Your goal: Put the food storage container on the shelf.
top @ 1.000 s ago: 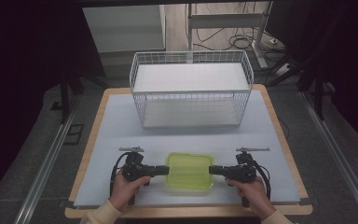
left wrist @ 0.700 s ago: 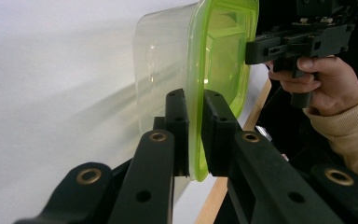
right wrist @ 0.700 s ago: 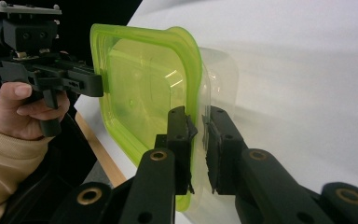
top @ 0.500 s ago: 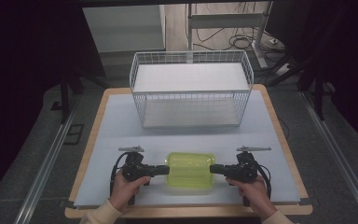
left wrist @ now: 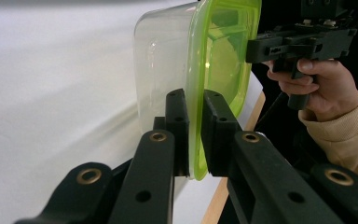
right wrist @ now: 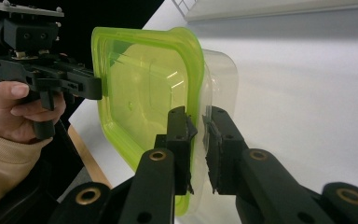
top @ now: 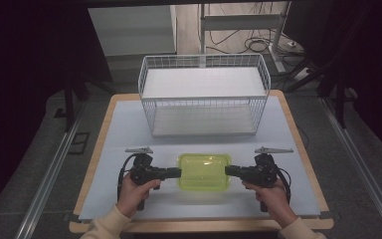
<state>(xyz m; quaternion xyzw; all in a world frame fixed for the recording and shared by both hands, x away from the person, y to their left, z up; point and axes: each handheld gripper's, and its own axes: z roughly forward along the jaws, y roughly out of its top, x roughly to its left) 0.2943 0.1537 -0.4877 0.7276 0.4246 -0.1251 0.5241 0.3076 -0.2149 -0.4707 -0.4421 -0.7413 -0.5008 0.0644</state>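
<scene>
I have both sets of jaws clamped on the rim of the green-lidded container: the left gripper pinches its left edge, the right gripper its right edge. The container sits between them near the front of the worktop. Farther back stands the white wire basket, well apart.

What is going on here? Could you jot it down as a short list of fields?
Held thing: clear container with green lid
Left gripper: shut on the lid's rim at one end
Right gripper: shut on the rim at the opposite end
Farther back: white wire basket
Surface: table with pale cover
</scene>
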